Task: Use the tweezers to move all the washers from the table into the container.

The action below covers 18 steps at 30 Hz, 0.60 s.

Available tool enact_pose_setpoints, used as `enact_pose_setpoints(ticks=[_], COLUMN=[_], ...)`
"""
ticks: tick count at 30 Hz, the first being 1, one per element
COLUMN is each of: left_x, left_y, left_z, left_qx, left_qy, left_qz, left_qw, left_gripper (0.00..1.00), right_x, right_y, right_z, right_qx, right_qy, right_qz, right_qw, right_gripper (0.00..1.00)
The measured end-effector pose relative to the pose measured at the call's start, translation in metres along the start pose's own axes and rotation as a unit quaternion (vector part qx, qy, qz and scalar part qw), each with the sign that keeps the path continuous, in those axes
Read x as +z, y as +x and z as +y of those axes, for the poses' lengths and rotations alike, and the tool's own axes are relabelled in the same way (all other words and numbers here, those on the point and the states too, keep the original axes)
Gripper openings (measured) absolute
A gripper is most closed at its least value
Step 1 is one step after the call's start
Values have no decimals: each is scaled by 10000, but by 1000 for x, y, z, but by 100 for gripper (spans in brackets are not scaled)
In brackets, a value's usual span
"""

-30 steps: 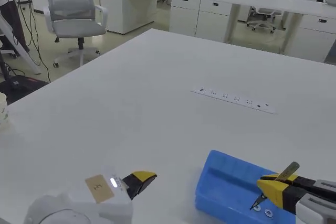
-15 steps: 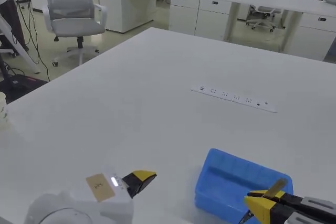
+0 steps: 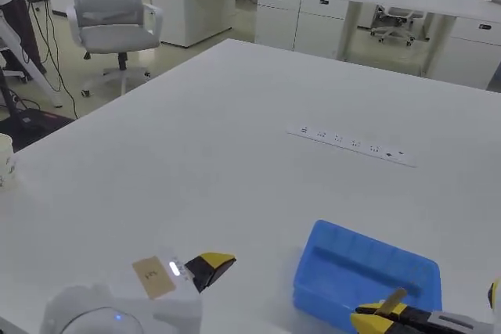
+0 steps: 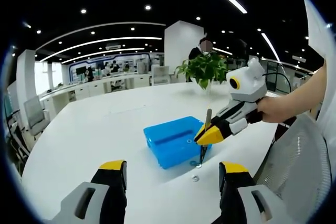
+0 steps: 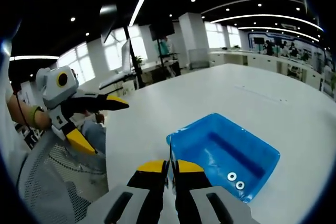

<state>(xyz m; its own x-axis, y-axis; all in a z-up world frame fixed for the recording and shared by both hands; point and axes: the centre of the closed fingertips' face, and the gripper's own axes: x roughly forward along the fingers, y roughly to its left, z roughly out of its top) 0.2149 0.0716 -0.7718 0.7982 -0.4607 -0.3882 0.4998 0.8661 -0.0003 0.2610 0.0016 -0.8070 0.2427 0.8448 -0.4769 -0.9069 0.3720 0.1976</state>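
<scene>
Right tongs (image 5: 169, 168) clamp tweezers (image 4: 208, 117), left tongs (image 4: 172, 167) gape; two washers (image 5: 231, 176) lie in one container (image 5: 220, 134).

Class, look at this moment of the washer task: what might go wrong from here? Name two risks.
1. The tweezers, clamped in the right gripper, point down at a washer lying flat on the table; the thin tips may slip and flick it away, perhaps into the second washer nearby.
2. The left gripper is open and apart from the blue container, so nothing steadies it; a knock during the drop could shove it.
</scene>
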Motion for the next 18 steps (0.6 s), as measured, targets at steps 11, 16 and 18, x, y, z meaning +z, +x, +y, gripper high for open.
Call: enact_pose_setpoints(ticks=[11,16,18], left_x=[-2,-2,-2], left_y=[1,1,1], left_z=[0,0,-1], left_qx=[0,-1,-13], left_qy=[14,13,14], left_qz=[46,53,51], left_qw=[10000,10000,10000], left_gripper=[72,72,72], right_x=[-12,-15,-15], right_y=[7,7,7], right_z=[-2,-2,-2], right_qx=[-18,-16,1], right_qy=[-328,-368,-315], right_qz=[208,230,197], right_qw=[9992,9991,9993], right_gripper=[3,3,3])
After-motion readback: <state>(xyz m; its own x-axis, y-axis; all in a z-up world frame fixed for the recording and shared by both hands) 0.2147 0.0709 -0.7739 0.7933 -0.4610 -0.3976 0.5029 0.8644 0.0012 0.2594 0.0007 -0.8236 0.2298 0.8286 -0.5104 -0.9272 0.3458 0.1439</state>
